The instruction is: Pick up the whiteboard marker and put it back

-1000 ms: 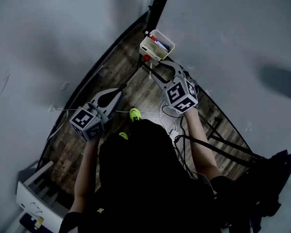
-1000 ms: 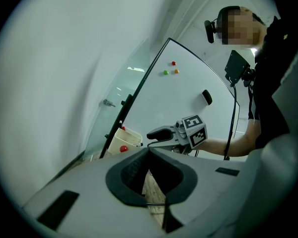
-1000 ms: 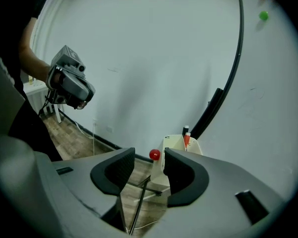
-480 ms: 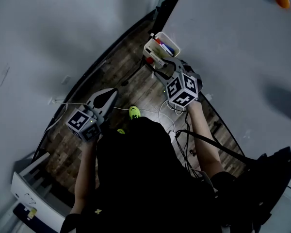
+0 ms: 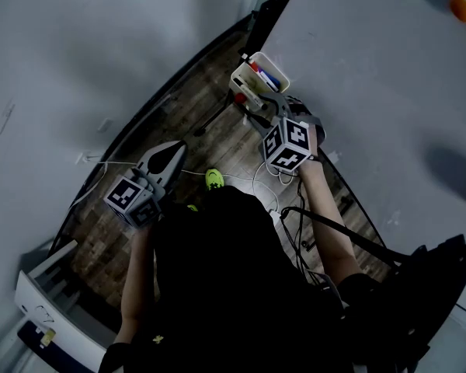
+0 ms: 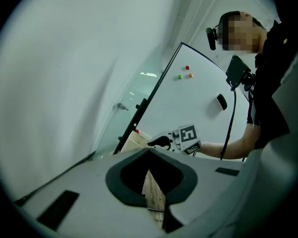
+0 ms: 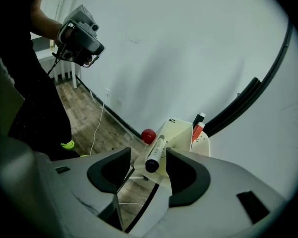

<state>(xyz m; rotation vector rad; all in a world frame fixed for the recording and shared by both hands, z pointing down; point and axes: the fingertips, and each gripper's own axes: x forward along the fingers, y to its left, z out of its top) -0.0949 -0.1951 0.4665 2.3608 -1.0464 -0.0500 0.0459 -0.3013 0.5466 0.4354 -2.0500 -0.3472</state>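
Cream plastic tray (image 7: 181,133) holds a red-capped pen (image 7: 196,132) and a dark one; the whiteboard marker (image 7: 156,152) leans toward its near wall, between my right gripper's (image 7: 148,166) wide-spread jaws, unpinched. I judge this the put-back release: next I back out without nudging it. My left gripper (image 6: 149,152) is closed, empty.
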